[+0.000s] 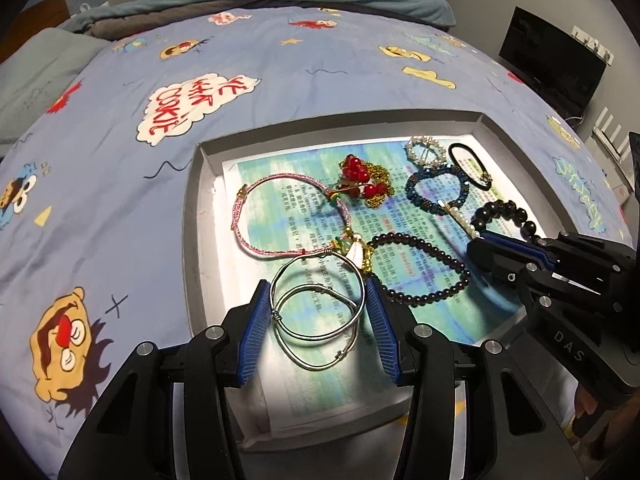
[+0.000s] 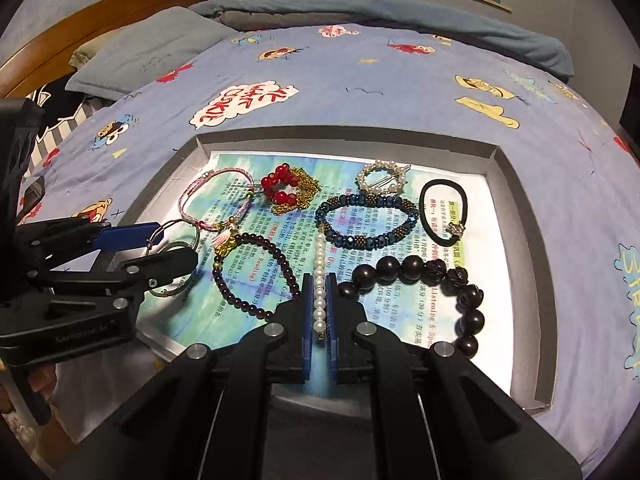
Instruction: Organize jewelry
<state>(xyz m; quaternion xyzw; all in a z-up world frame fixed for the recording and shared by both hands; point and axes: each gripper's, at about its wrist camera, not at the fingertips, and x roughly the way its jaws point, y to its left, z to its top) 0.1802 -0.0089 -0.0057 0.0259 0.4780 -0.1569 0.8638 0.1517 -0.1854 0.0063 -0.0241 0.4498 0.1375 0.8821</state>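
Nine or so pieces of jewelry lie spread inside a shallow gray tray (image 2: 524, 216) on the bed, so most of the sorting looks still to be done. The right gripper (image 2: 319, 308) is closed on a strand of white pearls (image 2: 319, 280), which runs straight ahead of it between the blue pads. The left gripper (image 1: 318, 312) is open, its pads either side of two silver bangles (image 1: 316, 316) without clamping them. Just right of the right gripper sits a large dark bead bracelet (image 2: 436, 280); just left, a small purple bead bracelet (image 2: 256, 272). Farther ahead rest a blue bead bracelet (image 2: 366, 220), a black hair tie (image 2: 442, 212) and a pearl hair clip (image 2: 382, 178).
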